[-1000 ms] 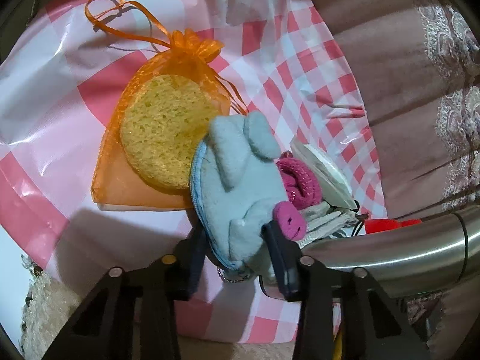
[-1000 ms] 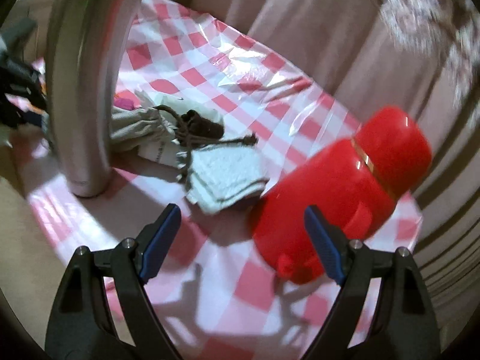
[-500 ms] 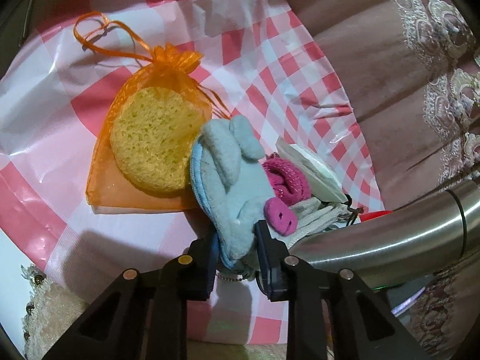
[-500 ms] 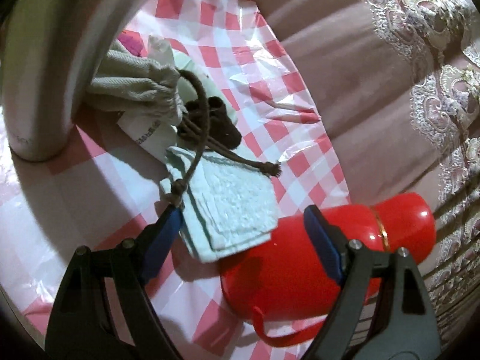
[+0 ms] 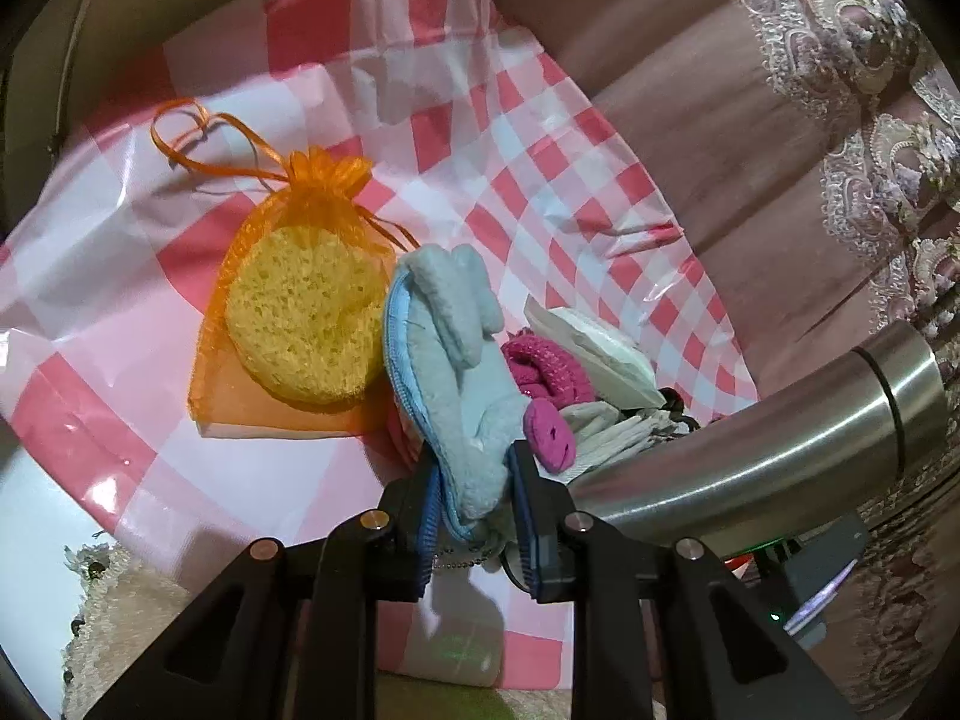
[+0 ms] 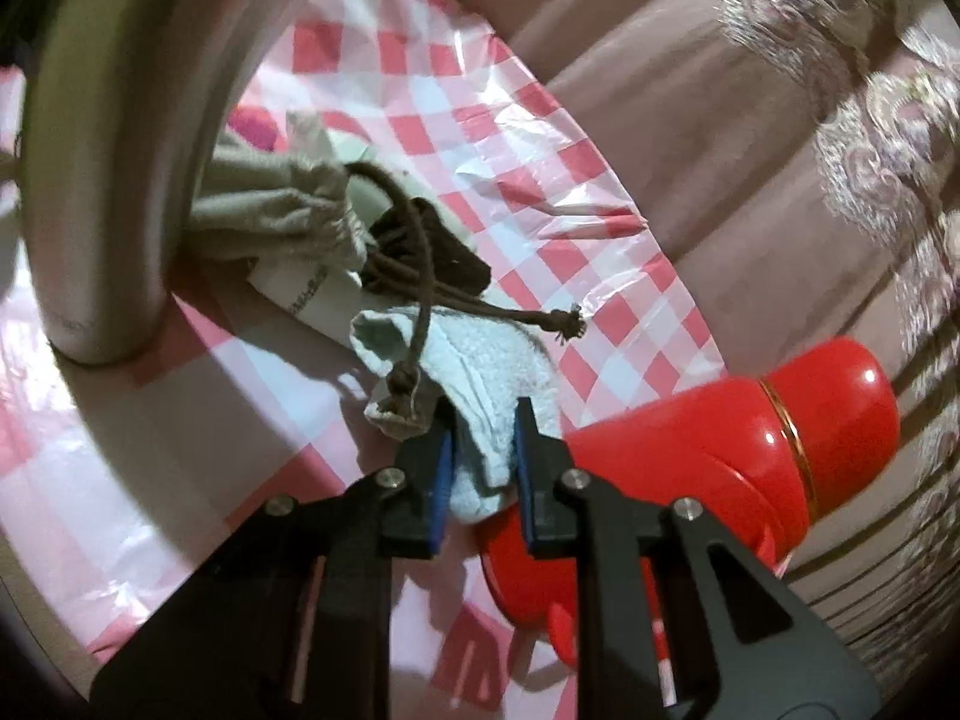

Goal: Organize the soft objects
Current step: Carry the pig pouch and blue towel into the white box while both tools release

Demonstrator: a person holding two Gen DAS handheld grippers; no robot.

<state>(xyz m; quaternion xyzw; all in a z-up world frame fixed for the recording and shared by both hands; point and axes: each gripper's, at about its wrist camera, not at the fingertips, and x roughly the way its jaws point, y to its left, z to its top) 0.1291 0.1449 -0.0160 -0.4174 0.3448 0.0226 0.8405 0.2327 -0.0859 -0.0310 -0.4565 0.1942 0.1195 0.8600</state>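
Between the left gripper's (image 5: 474,501) jaws sits the lower end of a pale blue plush pouch (image 5: 447,372), clenched tight where, a second ago, the jaws stood wider on either side of it. The pouch has a blue zipper edge, floppy ears and a magenta snout; its upper part leans over the surface toward an orange organza bag (image 5: 288,324), overlapping that bag's right edge. The bag lies flat and holds a round yellow sponge (image 5: 303,333); its ribbon loops away toward the far edge.

On the other side, the right gripper (image 6: 483,468) has closed on a folded light blue cloth (image 6: 480,384); one second ago its jaws were spread wide above the surface with nothing between them. The cloth's near end is pinched and bunched between the jaws, the rest spreading away on the surface.

Around these things lies a red-and-white checked plastic cover (image 5: 540,138). Just right of the pouch are a magenta knitted item (image 5: 543,363) and a white flat packet (image 5: 594,345). A grey drawstring bag (image 6: 276,210) rests against a brushed metal cylinder (image 6: 114,138), which crosses both views and hides part of the pile. The bag's dark brown cord (image 6: 420,276) trails over the blue cloth, its knotted end hanging just beside the right jaws. A red flask (image 6: 720,462) lies on its side, touching the cloth's right edge. A mauve embroidered curtain (image 5: 840,120) hangs behind.
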